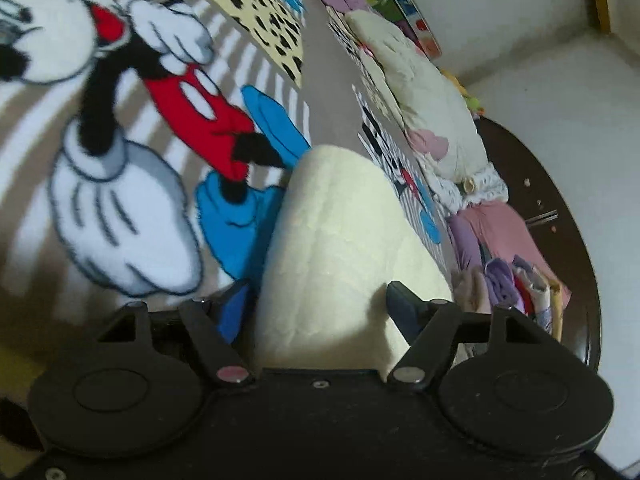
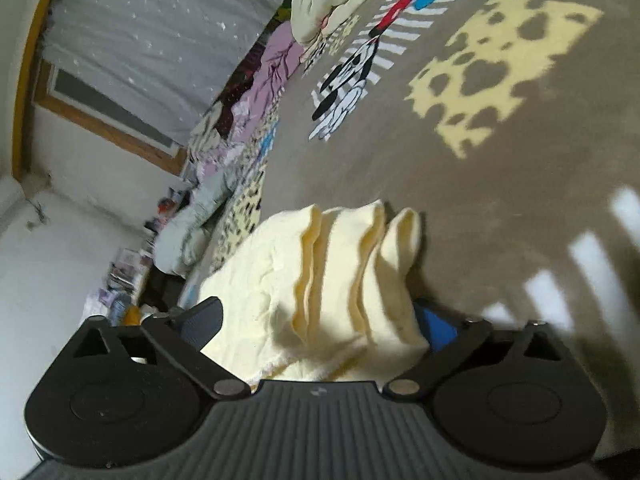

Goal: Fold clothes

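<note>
Dim room, motion blur (esp. edges), strong fisheye warp.

We are seeing the cream garment (image 1: 340, 248) covering the left claw (image 1: 316, 300) fingertips, and its folds (image 2: 340, 280) hiding the right claw (image 2: 320, 320) tips. The cartoon blanket (image 1: 120, 128) is running off the frame edge, blurred. The clothes pile (image 1: 512, 276) is too small to sort.

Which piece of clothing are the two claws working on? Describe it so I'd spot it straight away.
Start at the big cartoon-mouse blanket covering the bed. Lying on it, right at the claws, is a pale cream fleecy garment, bunched into soft ridges between the fingers of both the left claw and the right claw. The heaped clothes at the blanket's edge are mostly pink and purple.
</note>
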The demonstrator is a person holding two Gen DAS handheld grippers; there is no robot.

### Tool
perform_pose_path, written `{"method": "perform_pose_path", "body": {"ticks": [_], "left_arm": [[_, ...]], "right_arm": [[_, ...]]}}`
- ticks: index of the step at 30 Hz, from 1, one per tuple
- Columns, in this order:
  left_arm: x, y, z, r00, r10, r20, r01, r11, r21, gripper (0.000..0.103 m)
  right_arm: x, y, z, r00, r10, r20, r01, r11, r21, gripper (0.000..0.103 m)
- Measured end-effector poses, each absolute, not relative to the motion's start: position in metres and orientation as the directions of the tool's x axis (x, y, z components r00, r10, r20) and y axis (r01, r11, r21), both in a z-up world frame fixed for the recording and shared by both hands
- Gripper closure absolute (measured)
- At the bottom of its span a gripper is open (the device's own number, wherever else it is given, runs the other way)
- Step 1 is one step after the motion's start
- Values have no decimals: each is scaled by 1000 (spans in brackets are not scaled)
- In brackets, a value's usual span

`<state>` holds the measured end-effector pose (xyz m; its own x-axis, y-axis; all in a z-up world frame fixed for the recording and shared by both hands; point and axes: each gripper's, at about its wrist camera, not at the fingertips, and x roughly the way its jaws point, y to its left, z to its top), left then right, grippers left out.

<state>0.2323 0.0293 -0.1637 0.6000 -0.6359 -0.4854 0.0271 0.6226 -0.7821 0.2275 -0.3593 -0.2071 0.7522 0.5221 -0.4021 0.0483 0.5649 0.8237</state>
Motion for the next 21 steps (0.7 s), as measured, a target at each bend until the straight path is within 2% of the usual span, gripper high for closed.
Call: {"method": "perform_pose_path", "body": {"ticks": [1,2,5,8,12,21], "left_arm": [[233,27,-163,597,-634,-491,26,627,-778,34],[232,25,-163,591,-634,-498,19,629,-777,45],[228,22,-162,589,-630,-506,3,628,-778,60],[219,20,-155,601,-637,-483,-4,601,-799,65],[212,-1,-133,596,-668,-447,46,584,-811,66],[258,-108,-45,547,-796,-260,198,425,-883,66]], "right_arm": [[229,-354,-206,747,522,-412,45,578,815,31],[230,-349,-207,742,529,-412,39,580,814,62],[232,-342,-209,743,536,-401,28,573,819,64],[223,-347,-199,755,547,-363,-14,566,824,68],[207,-370,-175,777,550,-306,-74,563,823,68],[175,-496,-93,885,449,-125,-157,539,828,68]]}}
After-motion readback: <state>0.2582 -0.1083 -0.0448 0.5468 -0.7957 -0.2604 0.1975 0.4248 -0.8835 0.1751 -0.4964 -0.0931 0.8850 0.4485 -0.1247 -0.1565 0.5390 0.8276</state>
